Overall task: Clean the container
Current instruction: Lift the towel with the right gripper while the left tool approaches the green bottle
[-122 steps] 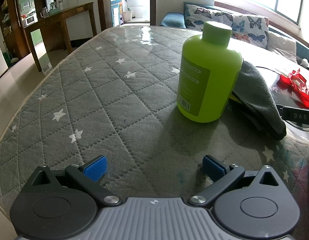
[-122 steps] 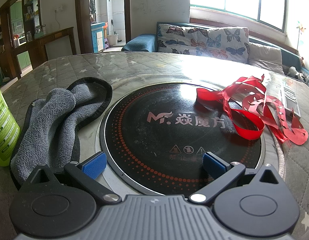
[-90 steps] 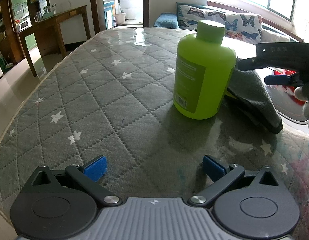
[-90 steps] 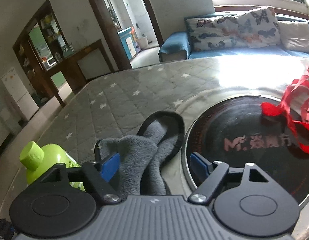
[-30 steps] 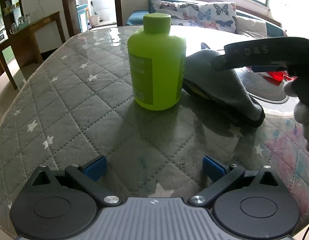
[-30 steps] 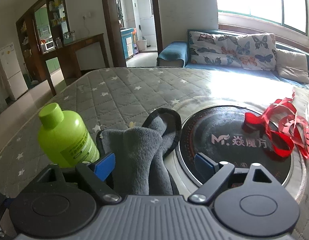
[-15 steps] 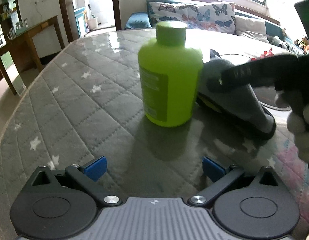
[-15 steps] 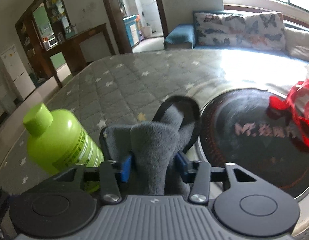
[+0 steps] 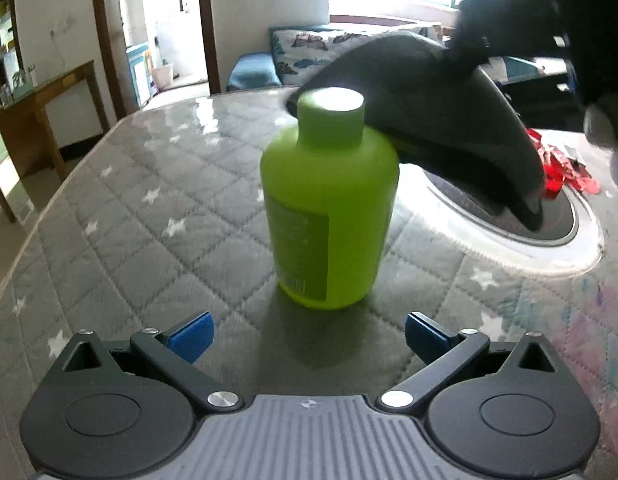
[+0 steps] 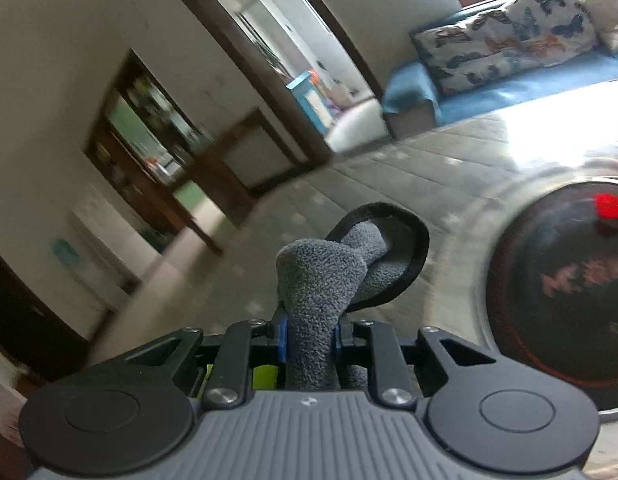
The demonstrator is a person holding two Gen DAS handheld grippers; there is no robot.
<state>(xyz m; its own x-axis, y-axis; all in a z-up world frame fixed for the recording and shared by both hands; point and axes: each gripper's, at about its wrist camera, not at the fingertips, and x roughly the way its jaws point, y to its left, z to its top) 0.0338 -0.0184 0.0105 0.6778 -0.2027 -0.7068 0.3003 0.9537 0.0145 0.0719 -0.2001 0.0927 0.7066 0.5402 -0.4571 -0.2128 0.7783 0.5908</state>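
Note:
A lime green bottle (image 9: 329,208) with a green cap stands upright on the grey quilted table cover, straight ahead of my left gripper (image 9: 307,334), which is open and empty a short way in front of it. My right gripper (image 10: 309,338) is shut on a grey fleece cloth (image 10: 321,280) and holds it lifted. In the left wrist view the cloth (image 9: 441,120) hangs in the air behind and to the right of the bottle's cap, held by the right gripper at the upper right.
A round black induction cooktop (image 9: 549,224) lies on the table right of the bottle; it also shows in the right wrist view (image 10: 561,288). Red ribbon (image 9: 561,168) lies on its far side. A sofa with butterfly cushions (image 10: 509,48) stands beyond the table.
My right gripper has shut on the grey cloth and lifted it off the table, above the bottle. My left gripper has moved closer to the bottle and stays open.

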